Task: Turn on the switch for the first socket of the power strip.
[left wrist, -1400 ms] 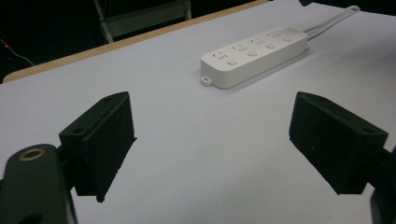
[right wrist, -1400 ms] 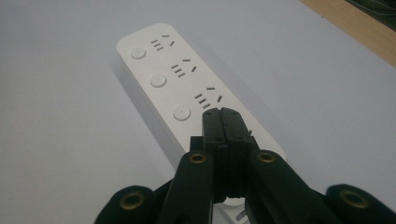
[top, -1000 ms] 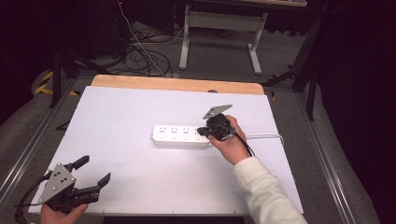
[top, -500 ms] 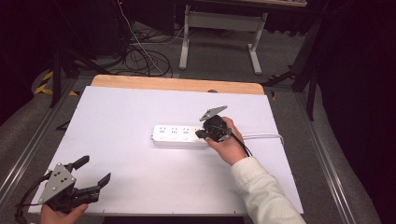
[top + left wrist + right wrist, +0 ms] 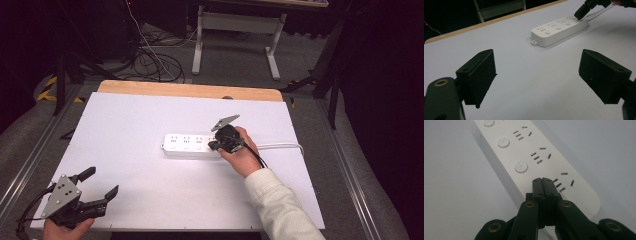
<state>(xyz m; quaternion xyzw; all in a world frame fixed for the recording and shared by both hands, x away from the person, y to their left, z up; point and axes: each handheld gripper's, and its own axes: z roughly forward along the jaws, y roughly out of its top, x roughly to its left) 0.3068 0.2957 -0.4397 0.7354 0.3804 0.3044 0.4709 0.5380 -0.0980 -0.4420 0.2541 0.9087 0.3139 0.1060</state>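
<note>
White plastic power strip [image 5: 192, 145] w/ four sockets and round buttons lies flat near the middle of the white-topped desk [image 5: 150, 115], long side running across it, its white cord [image 5: 285, 146] trailing off toward the desk's right edge. Right gripper [image 5: 216, 145], black w/ a grey three-cornered plate on top, is held in the person's right hand [image 5: 242, 152], cream sleeve [image 5: 280, 210] coming in from the bottom right. Its fingers are clenched tight together, nothing between them, tips down on the strip's right end. In the right gripper view the joined tips [image 5: 542, 181] sit just beside the last socket's slots, about where that socket's round button would be; whether they actually press it or just touch the casing I can't tell. Next button [image 5: 520, 166] up the row is clear of them. Left gripper [image 5: 97, 182] is at the desk's near left corner, well apart from the strip, held in the left hand [image 5: 65, 230] at the bottom edge. Its fingers are released, spread wide, nothing in them; in the left gripper view the two black pads [image 5: 477, 75] frame bare desk, w/ the strip [image 5: 560, 28] far off beyond and the other gripper's tip [image 5: 581, 12] on its far end. Wooden edge strip [image 5: 190, 91] runs along the desk's far side; cables [image 5: 150, 60] on the floor behind.
</note>
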